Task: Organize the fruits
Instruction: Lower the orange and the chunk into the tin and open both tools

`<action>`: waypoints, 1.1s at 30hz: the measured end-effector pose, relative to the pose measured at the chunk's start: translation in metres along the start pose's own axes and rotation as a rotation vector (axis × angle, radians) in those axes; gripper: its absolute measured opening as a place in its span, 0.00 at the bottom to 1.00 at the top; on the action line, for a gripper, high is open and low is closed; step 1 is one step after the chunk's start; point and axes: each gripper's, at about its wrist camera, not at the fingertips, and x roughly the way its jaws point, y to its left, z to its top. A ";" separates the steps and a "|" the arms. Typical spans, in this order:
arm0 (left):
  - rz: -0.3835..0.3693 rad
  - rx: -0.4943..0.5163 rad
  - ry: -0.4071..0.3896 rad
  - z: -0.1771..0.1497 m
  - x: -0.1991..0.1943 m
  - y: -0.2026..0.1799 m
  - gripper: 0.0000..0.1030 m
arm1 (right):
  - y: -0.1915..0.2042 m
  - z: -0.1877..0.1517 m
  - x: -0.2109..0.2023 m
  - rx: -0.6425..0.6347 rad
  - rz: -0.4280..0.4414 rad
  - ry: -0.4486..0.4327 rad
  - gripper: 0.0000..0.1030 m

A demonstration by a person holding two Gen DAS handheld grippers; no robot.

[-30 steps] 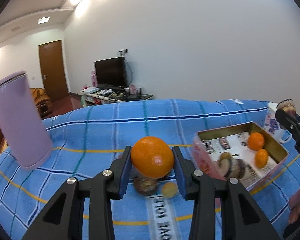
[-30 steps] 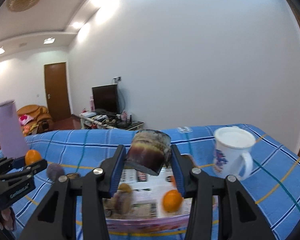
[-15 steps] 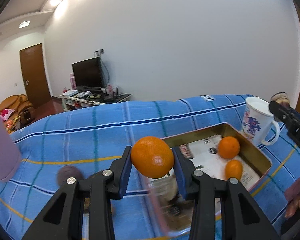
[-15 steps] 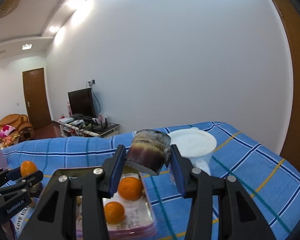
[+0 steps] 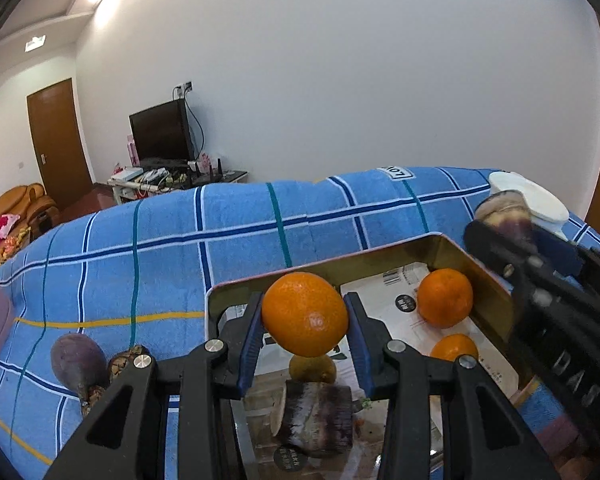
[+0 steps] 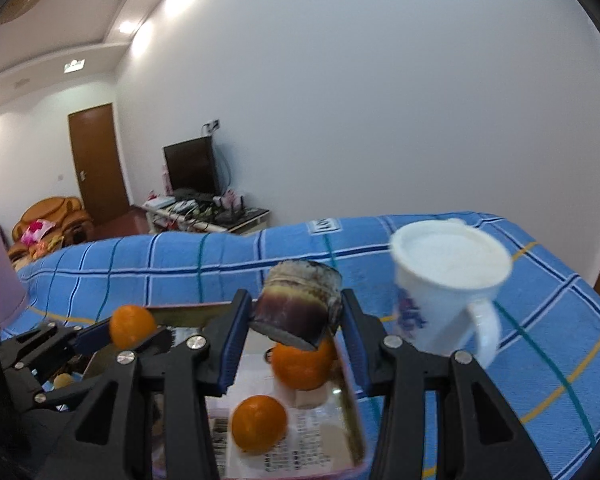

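Under both tongs, the tin (image 5: 482, 270) is sitting; the left tongs (image 5: 305, 330) are squeezing an orange (image 5: 305, 314), the right tongs (image 6: 294, 326) a purple cane piece (image 6: 298, 306).

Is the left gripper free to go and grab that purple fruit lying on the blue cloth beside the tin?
Probably not yet. The left gripper is already shut on an orange, so it has no room for the purple fruit. Nothing blocks the path over the cloth itself.
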 end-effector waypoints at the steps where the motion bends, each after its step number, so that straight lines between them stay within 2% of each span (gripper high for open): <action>1: 0.001 -0.002 0.002 0.000 0.000 0.001 0.40 | 0.002 -0.001 0.002 -0.006 0.004 0.005 0.46; 10: 0.017 -0.003 0.026 -0.001 0.005 0.003 0.40 | 0.009 -0.003 0.015 -0.024 0.034 0.060 0.46; 20: 0.016 -0.027 0.084 -0.001 0.019 0.011 0.40 | 0.005 -0.002 0.036 0.009 0.130 0.152 0.47; 23: 0.017 -0.020 0.083 -0.002 0.020 0.011 0.40 | 0.006 -0.002 0.037 0.010 0.147 0.152 0.47; 29: 0.017 -0.018 0.081 -0.002 0.020 0.010 0.40 | 0.008 -0.003 0.029 0.005 0.140 0.116 0.57; 30: 0.018 -0.020 0.080 -0.002 0.020 0.010 0.40 | 0.008 -0.003 0.026 0.008 0.131 0.103 0.62; 31: 0.023 -0.023 0.077 -0.002 0.019 0.010 0.40 | 0.007 -0.003 0.023 0.014 0.117 0.085 0.73; 33: 0.035 -0.024 0.066 -0.002 0.016 0.011 0.41 | 0.003 -0.002 0.014 0.037 0.084 0.029 0.87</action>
